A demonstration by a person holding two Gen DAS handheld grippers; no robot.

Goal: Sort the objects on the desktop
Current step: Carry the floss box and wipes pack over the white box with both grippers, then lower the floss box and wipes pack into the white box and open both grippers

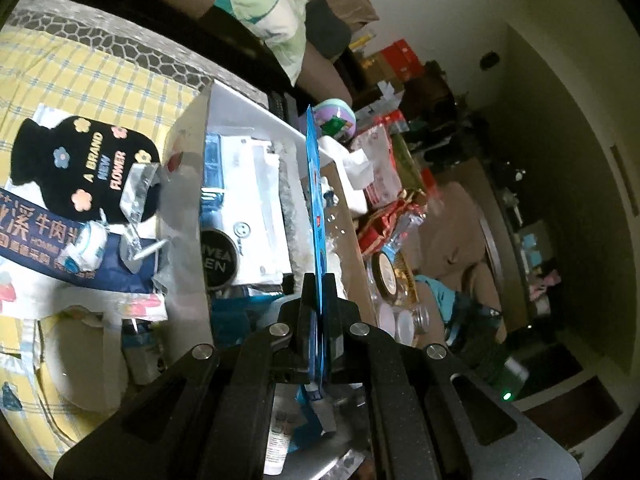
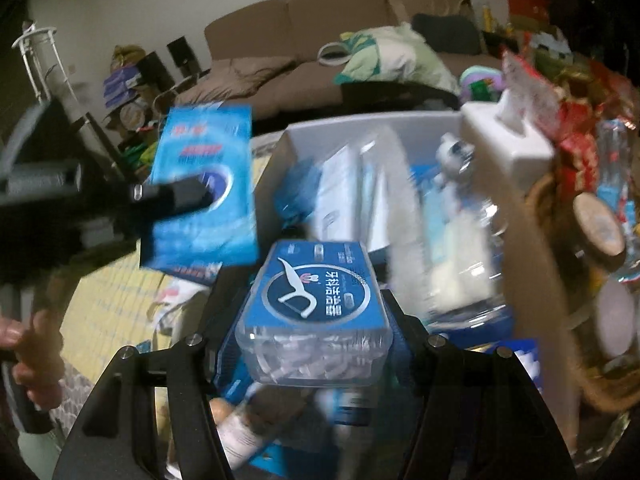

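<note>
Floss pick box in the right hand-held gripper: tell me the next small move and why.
Probably carry the floss pick box forward and down over the white bin, then release. The right hand-held gripper grips it by its sides just short of the bin, which already holds toiletry boxes. The left hand-held gripper is shut on a thin blue packet beside it, so keep clear.

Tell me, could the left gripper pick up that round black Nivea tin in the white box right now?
Probably not yet. The left gripper is shut on a flat blue packet, so it has no free grip. The Nivea tin lies uncovered in the white box, so access otherwise looks free.
</note>
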